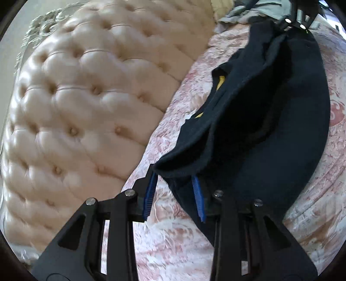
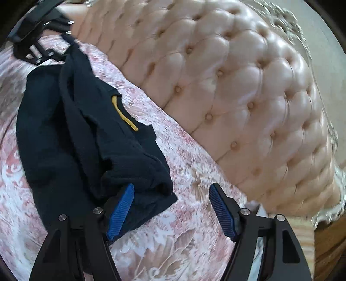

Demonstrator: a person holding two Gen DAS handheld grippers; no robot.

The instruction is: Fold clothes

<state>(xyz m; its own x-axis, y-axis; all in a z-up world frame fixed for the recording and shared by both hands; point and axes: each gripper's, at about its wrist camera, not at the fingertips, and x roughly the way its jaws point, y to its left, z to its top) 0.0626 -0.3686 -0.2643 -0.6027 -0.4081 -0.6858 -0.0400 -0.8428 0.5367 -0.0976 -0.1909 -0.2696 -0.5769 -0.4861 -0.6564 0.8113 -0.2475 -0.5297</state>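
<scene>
Pink floral bedspread (image 2: 183, 164) under dark navy garment (image 2: 71, 138), tufted headboard (image 2: 248, 86) behind.

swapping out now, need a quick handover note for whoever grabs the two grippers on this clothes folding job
Left gripper: jaws part open, the corner of the navy garment draped over their tips; pads do not look clamped.
Right gripper: open, its left pad against the garment's other end, nothing pinched.
Garment: lies bunched in a long strip on the pink patterned bedspread, beside the tufted headboard; a yellow stripe shows in a fold. More clothes in a grey heap at the far end of the bed.
Done: garment gathered lengthwise, roughly.
Left: flatten it, fold it neatly, then probably the heap.
</scene>
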